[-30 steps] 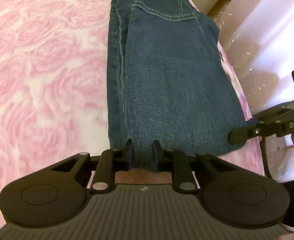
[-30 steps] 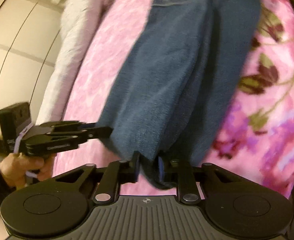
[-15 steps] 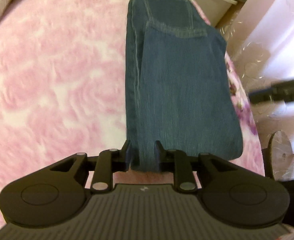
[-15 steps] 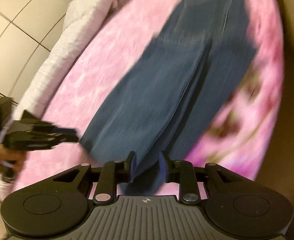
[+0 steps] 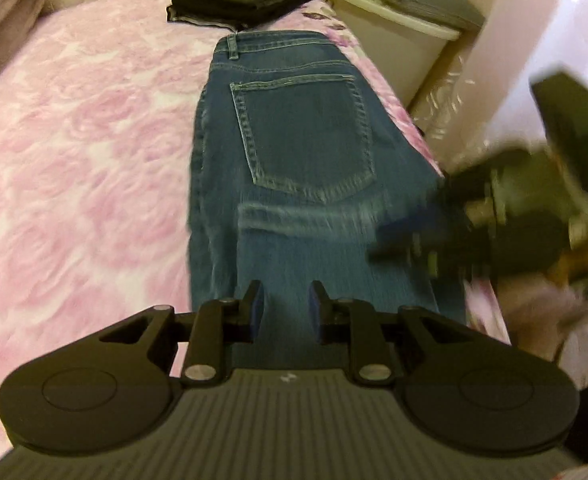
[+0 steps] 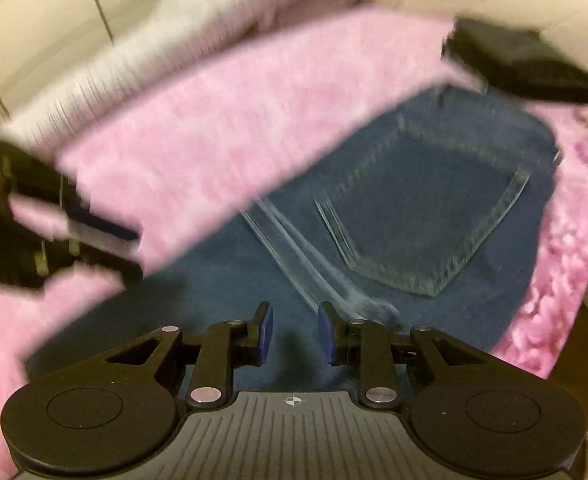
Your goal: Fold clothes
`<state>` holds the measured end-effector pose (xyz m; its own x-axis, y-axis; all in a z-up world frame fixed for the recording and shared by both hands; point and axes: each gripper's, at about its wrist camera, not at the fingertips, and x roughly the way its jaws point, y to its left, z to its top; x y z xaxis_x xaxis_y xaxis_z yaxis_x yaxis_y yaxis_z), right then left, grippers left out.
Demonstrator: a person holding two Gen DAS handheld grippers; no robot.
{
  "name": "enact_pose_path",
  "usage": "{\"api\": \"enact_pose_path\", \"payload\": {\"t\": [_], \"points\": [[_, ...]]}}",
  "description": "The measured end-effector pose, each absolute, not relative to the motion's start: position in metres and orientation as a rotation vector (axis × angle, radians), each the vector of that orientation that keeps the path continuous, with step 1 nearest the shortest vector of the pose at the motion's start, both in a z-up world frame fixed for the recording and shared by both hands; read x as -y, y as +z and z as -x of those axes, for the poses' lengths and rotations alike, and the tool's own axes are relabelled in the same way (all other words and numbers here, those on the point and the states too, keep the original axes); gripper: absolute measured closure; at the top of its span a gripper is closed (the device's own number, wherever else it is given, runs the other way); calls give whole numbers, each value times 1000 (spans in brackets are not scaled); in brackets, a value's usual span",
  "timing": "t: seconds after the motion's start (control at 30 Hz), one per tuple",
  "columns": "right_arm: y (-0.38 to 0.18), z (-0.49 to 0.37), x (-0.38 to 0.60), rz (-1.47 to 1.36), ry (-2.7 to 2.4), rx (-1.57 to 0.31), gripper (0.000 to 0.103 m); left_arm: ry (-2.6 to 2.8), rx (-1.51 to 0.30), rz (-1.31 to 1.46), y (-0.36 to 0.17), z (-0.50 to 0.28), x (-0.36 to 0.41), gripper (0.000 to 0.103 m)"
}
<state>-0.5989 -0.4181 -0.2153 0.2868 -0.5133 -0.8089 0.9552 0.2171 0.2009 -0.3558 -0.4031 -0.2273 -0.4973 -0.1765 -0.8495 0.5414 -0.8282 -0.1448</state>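
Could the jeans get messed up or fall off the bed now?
Maybe. The jeans lie close to the edge of the pink blanket, so a tug could slide them off. The folded-over leg end looks uneven, so the fold might end up crooked. The right gripper is blurred and close, and could bump the fabric.
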Motion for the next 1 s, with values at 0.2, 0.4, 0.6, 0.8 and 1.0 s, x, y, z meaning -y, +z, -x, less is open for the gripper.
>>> {"api": "enact_pose_path", "payload": {"t": [0.2, 0.4, 0.6, 0.8, 1.0], "points": [[-228, 619, 432, -851, -1029, -723, 76, -2274, -640, -1360, -259, 394, 443, 83], [-229, 646, 436, -916, -1076, -653, 75, -2256, -671, -1368, -268, 395, 453, 74], [-223, 674, 422, -913, -1188, -593, 75, -2241, -697, -1376, -280, 392, 459, 74], [-228, 669, 409, -869, -1210, -691, 75, -2258, -663, -1303, -252, 371, 441, 78], [-228, 653, 387, -927, -1287, -728, 71, -2271, -621, -1243, -208, 311, 406, 78]]}}
